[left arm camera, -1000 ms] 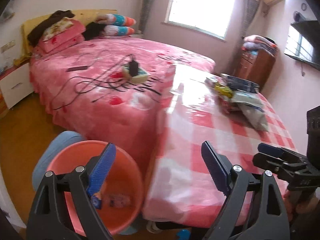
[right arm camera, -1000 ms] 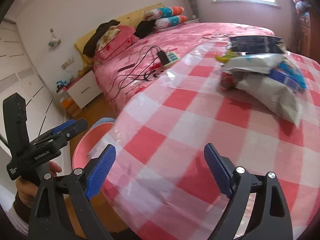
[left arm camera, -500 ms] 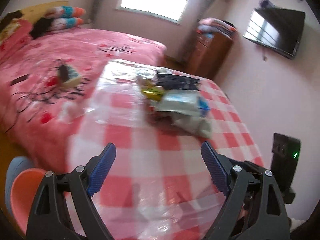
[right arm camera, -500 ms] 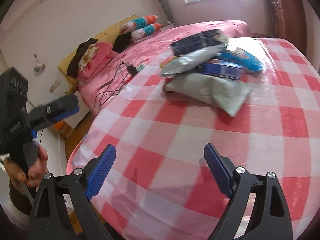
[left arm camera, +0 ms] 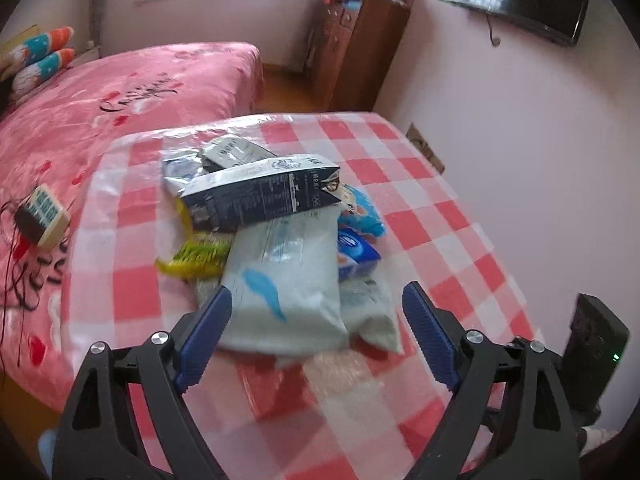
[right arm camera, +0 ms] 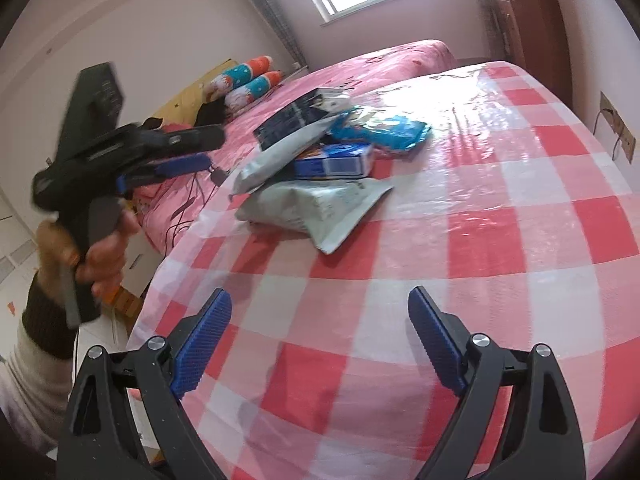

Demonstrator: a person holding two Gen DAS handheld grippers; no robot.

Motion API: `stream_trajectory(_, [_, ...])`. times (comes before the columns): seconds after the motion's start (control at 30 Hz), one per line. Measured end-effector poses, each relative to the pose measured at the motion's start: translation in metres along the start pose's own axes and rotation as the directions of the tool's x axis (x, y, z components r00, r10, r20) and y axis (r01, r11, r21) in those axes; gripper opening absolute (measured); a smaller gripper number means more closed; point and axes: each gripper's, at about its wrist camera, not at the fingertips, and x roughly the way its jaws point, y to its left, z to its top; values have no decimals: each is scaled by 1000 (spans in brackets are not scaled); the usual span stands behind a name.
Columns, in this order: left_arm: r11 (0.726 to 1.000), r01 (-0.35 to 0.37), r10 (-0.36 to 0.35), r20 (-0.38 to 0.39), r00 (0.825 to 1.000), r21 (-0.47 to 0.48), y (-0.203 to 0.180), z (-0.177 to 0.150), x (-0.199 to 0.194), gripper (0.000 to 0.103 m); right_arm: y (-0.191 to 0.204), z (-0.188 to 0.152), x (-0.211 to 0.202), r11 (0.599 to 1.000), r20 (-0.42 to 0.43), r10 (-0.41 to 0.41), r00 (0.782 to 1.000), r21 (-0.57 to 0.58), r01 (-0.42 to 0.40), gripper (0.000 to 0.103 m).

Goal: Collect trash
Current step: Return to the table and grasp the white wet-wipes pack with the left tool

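Trash [left arm camera: 276, 240] is heaped in one pile toward the far half of the red-and-white checked table [left arm camera: 420, 216], and it is framed dead ahead between the blue pads of the left gripper [left arm camera: 316, 336]. A pale pouch with a blue splash [left arm camera: 284, 292] is seen nearest, its lower edge just past the fingertips, with a dark printed carton [left arm camera: 264, 196] laid across its top. A yellow-green wrapper [left arm camera: 196, 258] is tucked out to one side, a blue box [left arm camera: 356, 252] and a blue packet [left arm camera: 360, 212] to the other. Nothing is caught in the left jaws; they are spread wide above the cloth. The right gripper [right arm camera: 320, 336] is likewise held wide apart and empty, over bare checks nearer the table's edge, well short of the pile. In its view the left gripper is seen blurred, so the grip of the hand [right arm camera: 100, 256] on the handle can only loosely be made out. A pink bed [left arm camera: 120, 96] is seen just beside the table.
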Motion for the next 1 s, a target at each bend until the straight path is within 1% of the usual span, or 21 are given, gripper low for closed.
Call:
stream_trajectory(0.07, [999, -36, 37, -29, 999, 11, 3, 9, 16, 88, -5, 1, -1, 1000, 0, 3, 1000, 6, -3, 89])
stream_trajectory(0.17, [999, -27, 29, -66, 997, 36, 4, 15, 35, 88, -10, 1, 1, 1000, -3, 3, 1000, 8, -3, 89])
stream_trajectory(0.27, [998, -40, 45, -94, 995, 53, 5, 19, 49, 88, -16, 1, 5, 1000, -9, 7, 1000, 18, -7, 89])
stream_trajectory(0.37, [998, -47, 52, -104, 993, 50, 7, 22, 59, 88, -19, 0, 6, 1000, -12, 8, 1000, 25, -7, 89])
stream_trajectory(0.5, [999, -39, 42, -105, 994, 27, 12, 22, 65, 87, -22, 1, 7, 1000, -12, 7, 1000, 30, -6, 89])
stream_trajectory(0.53, [999, -39, 41, -104, 994, 18, 13, 22, 66, 83, -22, 2, 7, 1000, -12, 6, 1000, 30, -6, 89])
stream_trajectory(0.57, [999, -40, 41, -104, 994, 13, 14, 21, 67, 76, -22, 2, 6, 1000, -12, 6, 1000, 30, -6, 89])
stream_trajectory(0.7, [1000, -24, 23, -79, 997, -16, 15, 14, 65, 72, -23, 7, 7, 1000, -9, 10, 1000, 29, -9, 89])
stream_trajectory(0.77, [1000, -12, 10, -62, 998, -28, 14, 10, 62, 66, -22, 11, 8, 999, -10, 12, 1000, 31, -12, 89])
stream_trajectory(0.9, [999, -2, 1, -31, 1000, -38, 8, 0, 57, 60, -24, 19, 10, 999, -12, 20, 1000, 39, -20, 89])
stream_trajectory(1.0, [998, 27, -28, -21, 999, -60, 4, -11, 51, 56, -24, 28, 11, 999, -9, 19, 1000, 41, -19, 89])
